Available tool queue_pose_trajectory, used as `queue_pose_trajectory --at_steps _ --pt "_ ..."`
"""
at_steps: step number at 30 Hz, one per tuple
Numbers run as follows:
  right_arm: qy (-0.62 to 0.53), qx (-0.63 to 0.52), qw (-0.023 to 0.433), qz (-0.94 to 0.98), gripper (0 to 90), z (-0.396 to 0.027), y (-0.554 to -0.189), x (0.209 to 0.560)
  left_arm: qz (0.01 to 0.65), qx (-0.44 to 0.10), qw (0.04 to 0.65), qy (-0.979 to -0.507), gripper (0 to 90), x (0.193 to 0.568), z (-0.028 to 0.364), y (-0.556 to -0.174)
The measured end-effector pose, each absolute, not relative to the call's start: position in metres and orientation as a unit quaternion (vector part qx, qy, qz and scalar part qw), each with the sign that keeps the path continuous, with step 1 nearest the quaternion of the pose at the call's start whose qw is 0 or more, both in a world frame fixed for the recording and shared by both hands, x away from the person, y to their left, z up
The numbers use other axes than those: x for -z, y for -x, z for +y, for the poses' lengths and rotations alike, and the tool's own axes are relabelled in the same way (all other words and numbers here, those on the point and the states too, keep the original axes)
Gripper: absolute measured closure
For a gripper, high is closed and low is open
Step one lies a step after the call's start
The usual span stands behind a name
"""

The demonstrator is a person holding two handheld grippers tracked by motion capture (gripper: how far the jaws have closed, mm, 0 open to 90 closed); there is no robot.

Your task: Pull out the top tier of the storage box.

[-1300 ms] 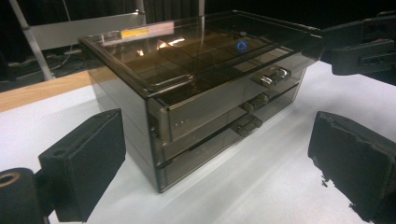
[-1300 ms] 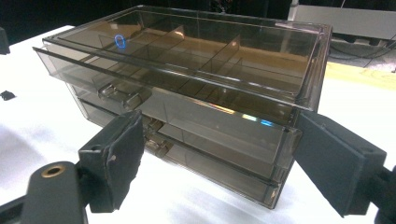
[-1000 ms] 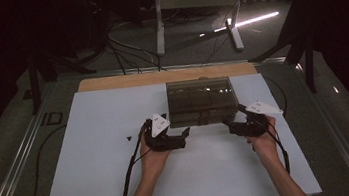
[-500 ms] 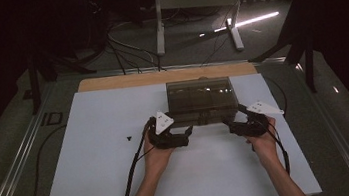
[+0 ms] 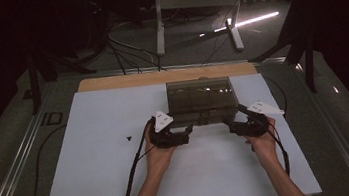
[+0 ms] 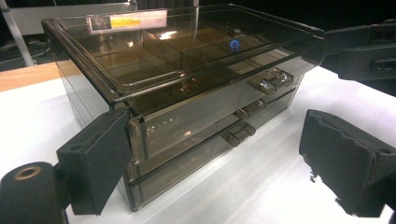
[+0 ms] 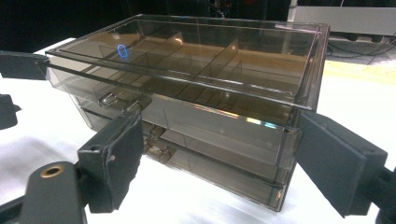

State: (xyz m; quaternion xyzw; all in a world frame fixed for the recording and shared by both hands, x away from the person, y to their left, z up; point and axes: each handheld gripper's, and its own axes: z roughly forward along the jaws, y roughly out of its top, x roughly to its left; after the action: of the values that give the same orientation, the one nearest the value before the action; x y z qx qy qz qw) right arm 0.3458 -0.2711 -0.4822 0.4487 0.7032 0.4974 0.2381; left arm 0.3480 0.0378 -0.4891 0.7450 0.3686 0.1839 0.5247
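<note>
With both tools parked at the drawer box's (image 5: 202, 101) front corners, gotta go slow. Left tool (image 5: 185, 136) loose, just been narrowing, box corner between its jaws unpinched; right tool (image 5: 230, 127) loose too. Best to square up before squeezing, or risk tipping it on the worktop (image 5: 96, 178).

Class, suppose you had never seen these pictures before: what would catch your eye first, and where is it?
First, the smoky transparent plastic drawer box, standing at the middle of the white table mat, near its far edge. Next, the left gripper and right gripper, both open, flanking the box's front corners. A small blue ring glints in the top tray.
</note>
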Motion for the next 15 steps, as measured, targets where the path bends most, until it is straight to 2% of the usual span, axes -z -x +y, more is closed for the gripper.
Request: queue_pose_trajectory --at_steps 15 --pt "-0.461 -0.505 0.217 0.697 18.4 -0.276 -0.3449 0.4835 0.368 -0.178 0.518 -0.752 15.9 0.4914 0.0405 -0.3459"
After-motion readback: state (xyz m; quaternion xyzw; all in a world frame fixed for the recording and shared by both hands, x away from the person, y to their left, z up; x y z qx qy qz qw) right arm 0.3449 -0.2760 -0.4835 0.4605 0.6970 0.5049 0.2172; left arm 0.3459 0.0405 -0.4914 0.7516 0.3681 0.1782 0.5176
